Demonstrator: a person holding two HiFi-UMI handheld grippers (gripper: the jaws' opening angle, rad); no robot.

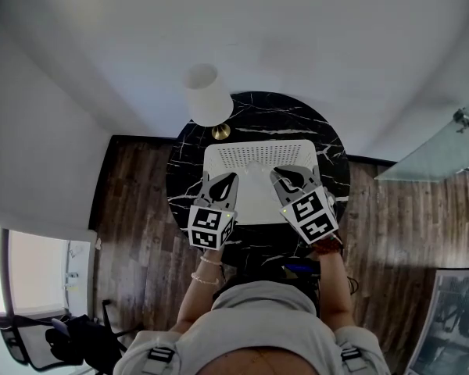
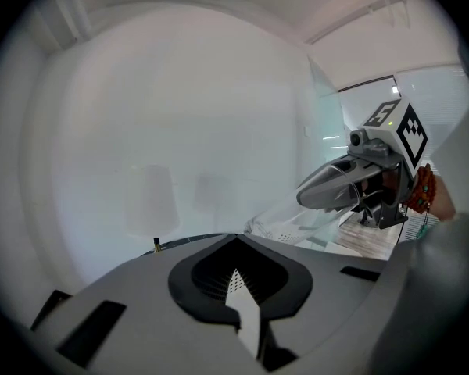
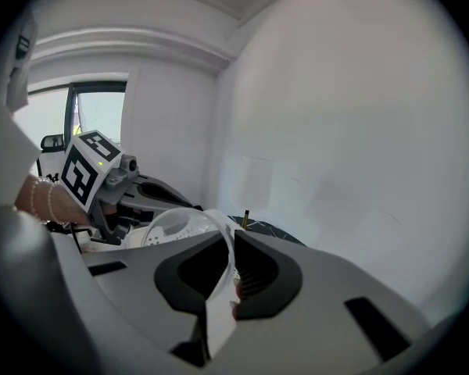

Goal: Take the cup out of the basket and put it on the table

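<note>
right claw [image 3: 230,237]: I have it clamped on the rim of the clear cup [image 3: 180,225], over the white basket [image 1: 258,158] at the middle of the tabletop [image 1: 187,162] | left claw [image 2: 236,241]: jaws together, empty, near the cup, over the basket's side toward the near edge

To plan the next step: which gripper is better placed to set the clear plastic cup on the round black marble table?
Right. The right gripper is shut on the clear plastic cup at its rim, over the white perforated basket; the left gripper holds nothing.
</note>
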